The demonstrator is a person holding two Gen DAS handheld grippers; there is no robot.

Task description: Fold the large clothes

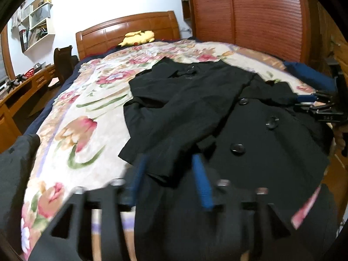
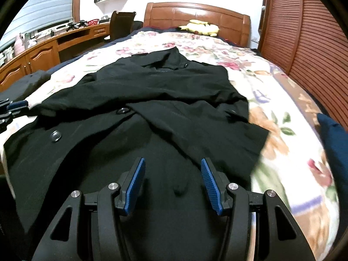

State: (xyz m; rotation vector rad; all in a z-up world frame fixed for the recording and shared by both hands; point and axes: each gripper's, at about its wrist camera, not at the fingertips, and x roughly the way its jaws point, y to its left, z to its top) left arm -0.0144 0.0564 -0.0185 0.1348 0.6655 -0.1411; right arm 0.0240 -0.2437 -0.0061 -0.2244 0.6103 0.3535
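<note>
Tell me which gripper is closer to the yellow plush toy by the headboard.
Neither clearly. The left gripper and right gripper both hover over the black coat at the bed's near end, far from the plush toy.

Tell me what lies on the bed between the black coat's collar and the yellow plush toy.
Only bare floral bedspread lies between the black coat collar and the yellow plush toy at the headboard. The right wrist view shows it best.
</note>
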